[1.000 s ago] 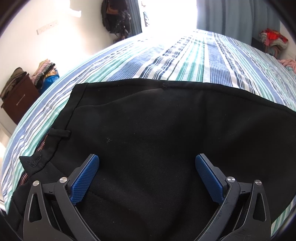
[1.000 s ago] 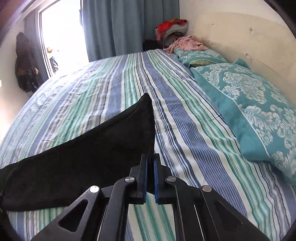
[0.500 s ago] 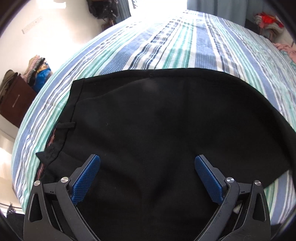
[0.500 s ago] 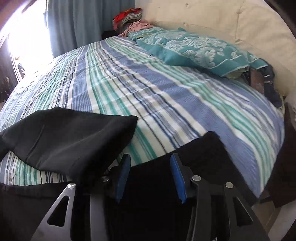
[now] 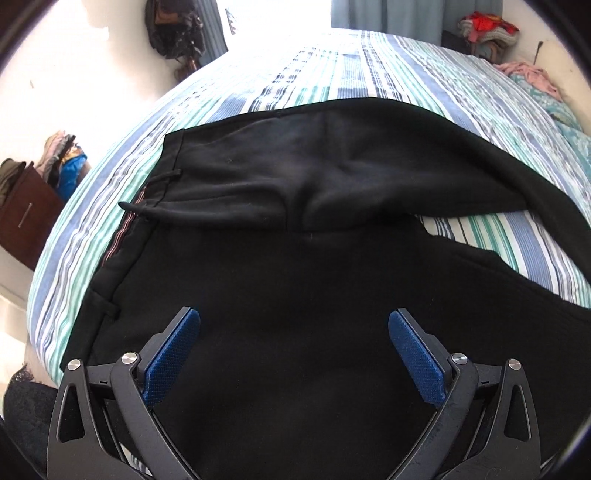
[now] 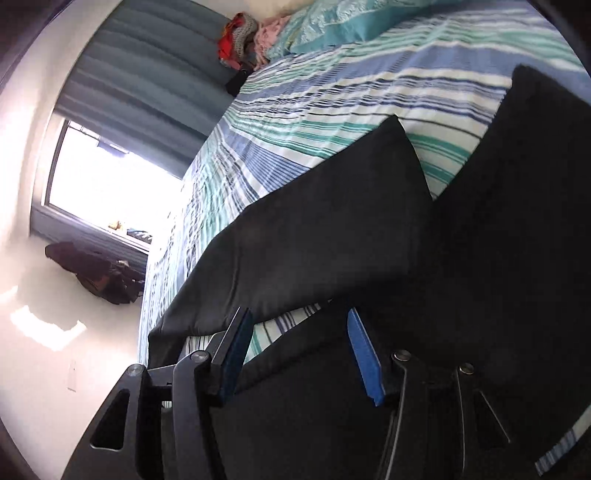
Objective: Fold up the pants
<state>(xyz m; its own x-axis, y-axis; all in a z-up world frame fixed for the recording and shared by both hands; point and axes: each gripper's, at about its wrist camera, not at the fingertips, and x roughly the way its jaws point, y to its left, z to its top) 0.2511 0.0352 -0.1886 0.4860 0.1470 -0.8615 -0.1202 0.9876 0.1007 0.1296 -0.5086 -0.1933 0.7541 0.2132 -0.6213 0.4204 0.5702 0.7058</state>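
Black pants lie spread on a striped bed, waistband with belt loops at the left, one leg bent back over the far side. My left gripper is open and empty just above the near part of the fabric. In the right wrist view the camera is rolled sideways; the pants show as two dark legs with a strip of sheet between them. My right gripper is open and empty over that gap.
Teal pillows and a clothes pile sit at the bed's head. A brown cabinet with clothes stands at the left wall. A bright window and curtains are beyond the bed.
My right gripper opened and let go of the pant leg, then rolled sideways. The leg now lies folded back. My left gripper pulled back, showing more of the pants.
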